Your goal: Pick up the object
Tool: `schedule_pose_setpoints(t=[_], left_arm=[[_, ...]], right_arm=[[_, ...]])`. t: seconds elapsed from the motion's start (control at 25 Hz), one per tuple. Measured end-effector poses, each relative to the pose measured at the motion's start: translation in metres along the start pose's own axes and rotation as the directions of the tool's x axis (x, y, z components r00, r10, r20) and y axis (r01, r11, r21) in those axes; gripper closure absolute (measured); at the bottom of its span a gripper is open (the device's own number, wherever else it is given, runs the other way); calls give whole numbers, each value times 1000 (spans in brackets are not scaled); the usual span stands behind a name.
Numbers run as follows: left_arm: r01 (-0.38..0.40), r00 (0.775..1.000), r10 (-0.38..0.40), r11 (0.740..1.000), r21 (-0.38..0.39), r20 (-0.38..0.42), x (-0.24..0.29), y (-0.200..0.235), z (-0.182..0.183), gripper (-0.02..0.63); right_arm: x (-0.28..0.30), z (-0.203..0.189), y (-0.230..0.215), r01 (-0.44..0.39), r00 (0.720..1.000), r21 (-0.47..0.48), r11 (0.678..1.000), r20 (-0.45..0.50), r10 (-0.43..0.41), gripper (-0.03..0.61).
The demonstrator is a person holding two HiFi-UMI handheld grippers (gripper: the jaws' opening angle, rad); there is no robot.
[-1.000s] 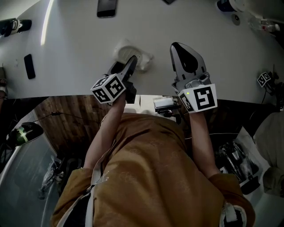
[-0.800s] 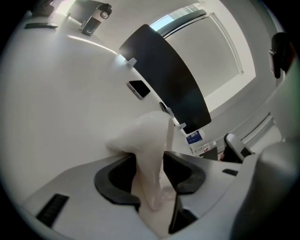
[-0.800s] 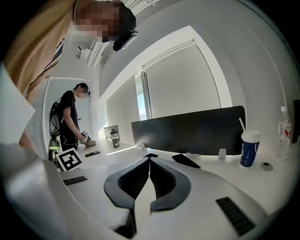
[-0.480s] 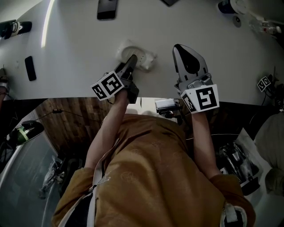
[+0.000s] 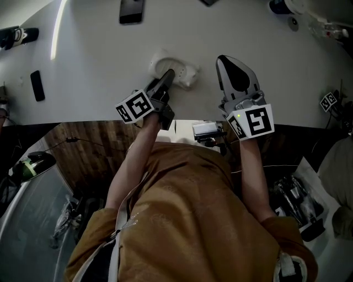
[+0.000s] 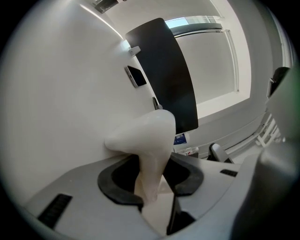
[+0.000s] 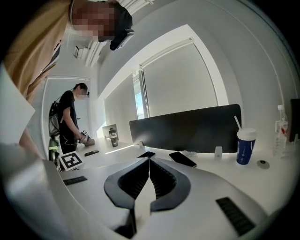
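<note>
The person's left gripper (image 5: 169, 74) closes its jaws on a glossy white tooth-shaped object (image 5: 185, 72) lying on the white table (image 5: 94, 60), not far from its front edge. In the left gripper view the object's narrow root sits between the dark pads (image 6: 117, 180), with its broad crown jutting past them. Near it, the right gripper (image 5: 225, 61) is held over the table, jaws pressed together and empty. A black phone (image 5: 132, 10) lies well beyond

White desk (image 5: 99, 66), dark divider (image 7: 187, 126), bright window (image 7: 178, 79)
</note>
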State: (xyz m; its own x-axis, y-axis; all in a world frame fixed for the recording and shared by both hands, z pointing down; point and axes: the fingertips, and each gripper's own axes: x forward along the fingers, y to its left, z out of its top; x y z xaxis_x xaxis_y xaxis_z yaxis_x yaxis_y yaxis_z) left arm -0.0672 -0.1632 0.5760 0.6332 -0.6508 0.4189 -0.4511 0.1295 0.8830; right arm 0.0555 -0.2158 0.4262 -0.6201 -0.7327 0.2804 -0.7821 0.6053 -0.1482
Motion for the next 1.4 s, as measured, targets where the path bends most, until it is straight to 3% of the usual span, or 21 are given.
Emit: schedule_pose_setpoints(t=[0.56,1.08,1.4], left_arm=[[7,1000,-9,998,61,24,-10,-10,4,466],[11,993,-25,992,124,112,-36,-25,28,468],[35,986,-63,984,177,153,-51,-46,41,468]], right_arm=[[-4,7,3,19,1000,-53,998,20,-18,571],[-36,20,-5,175,982,-103,979,87,-167,571],[-53,32,4,195,972,-82,977,147,-181,571]])
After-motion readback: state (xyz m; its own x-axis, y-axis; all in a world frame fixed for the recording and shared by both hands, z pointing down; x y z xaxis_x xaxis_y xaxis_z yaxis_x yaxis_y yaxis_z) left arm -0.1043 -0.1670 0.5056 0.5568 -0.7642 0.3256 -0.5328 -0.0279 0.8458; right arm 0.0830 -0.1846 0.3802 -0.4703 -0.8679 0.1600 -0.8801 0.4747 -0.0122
